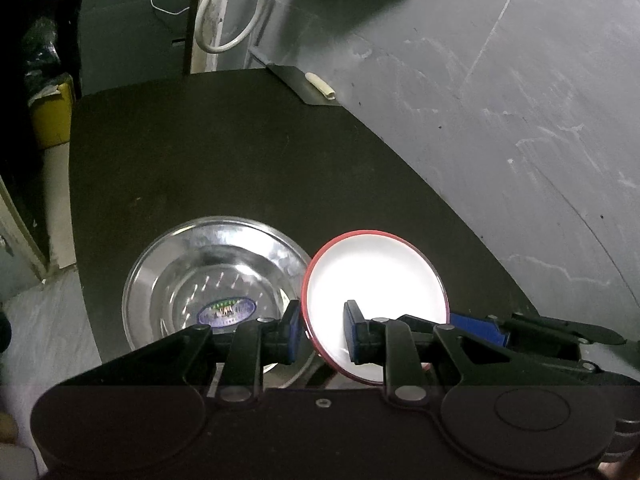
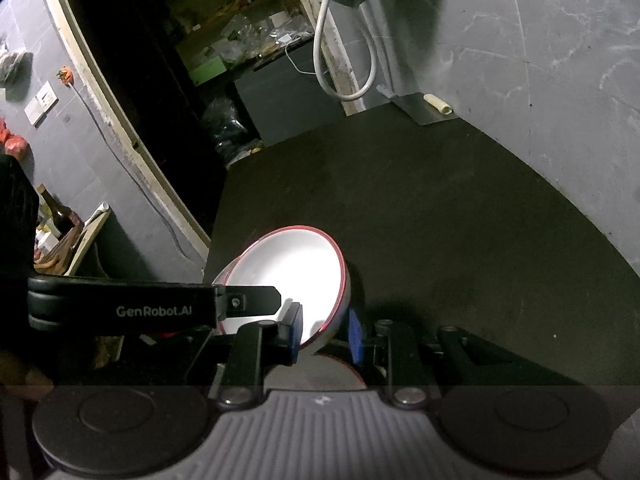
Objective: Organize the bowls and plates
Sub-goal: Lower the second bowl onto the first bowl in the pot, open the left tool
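A white bowl with a red rim [image 1: 376,284] hangs tilted over the dark table [image 1: 240,152], held from both sides. My left gripper [image 1: 323,332] is shut on its left rim, one pad outside and one inside. A blue finger [image 1: 478,330] of my right gripper shows at the bowl's right edge. In the right wrist view my right gripper [image 2: 325,332] is shut on the rim of the same bowl [image 2: 292,268], and a black finger [image 2: 256,300] of the left gripper reaches in from the left. An empty steel bowl [image 1: 212,276] with a sticker inside rests on the table just left of the white bowl.
The grey wall [image 1: 520,120] runs along the table's right side. A metal bracket with a beige roll [image 1: 320,84] sits at the table's far corner, beside a white hose [image 1: 236,20]. A yellow box [image 1: 52,116] and bottles [image 2: 60,216] stand off the left edge.
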A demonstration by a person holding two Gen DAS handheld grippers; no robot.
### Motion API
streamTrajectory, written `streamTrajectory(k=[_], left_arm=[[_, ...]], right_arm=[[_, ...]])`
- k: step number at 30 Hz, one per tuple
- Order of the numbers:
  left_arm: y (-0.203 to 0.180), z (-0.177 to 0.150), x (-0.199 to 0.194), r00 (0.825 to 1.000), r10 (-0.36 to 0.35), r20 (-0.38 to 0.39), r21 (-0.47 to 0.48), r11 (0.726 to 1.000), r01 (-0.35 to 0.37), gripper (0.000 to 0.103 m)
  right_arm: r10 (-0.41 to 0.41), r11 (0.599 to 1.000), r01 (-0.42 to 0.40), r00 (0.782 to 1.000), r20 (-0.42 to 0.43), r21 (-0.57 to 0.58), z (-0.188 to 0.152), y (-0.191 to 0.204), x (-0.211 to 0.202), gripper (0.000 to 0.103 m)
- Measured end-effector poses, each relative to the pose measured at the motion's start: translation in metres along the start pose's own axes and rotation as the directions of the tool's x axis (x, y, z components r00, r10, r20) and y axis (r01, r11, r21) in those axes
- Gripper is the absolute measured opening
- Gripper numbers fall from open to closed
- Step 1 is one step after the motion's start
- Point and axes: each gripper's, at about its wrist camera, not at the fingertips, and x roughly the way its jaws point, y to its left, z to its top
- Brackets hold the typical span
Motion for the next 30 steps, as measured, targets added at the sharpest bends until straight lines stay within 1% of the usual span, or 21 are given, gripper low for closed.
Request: streamTrajectory(k=[6,17,30], left_arm=[[-0.004,-0.009,-0.006,1.0,-0.004,-0.007,0.003,1.0,0.004,0.024],[-0.019,-0.031,-0.01,0.999,0.011,-0.036,0.015,1.0,-0.01,0.024],[-0.035,-0.049,-0.006,0.992,0.08,-0.095,0.058,0.996,-0.075,0.024]], right_arm=[[0.004,1.0,-0.004,1.0,-0.012,-0.007,-0.006,0.0,-0.01,0.027],[0.013,1.0,-0.013,0.999,-0.036,0.001,-0.021,-0.005,-0.024,0.027],[0.027,1.0,-0.027,0.995,-0.096,0.004,-0.032,-0.009,-0.024,0.027]])
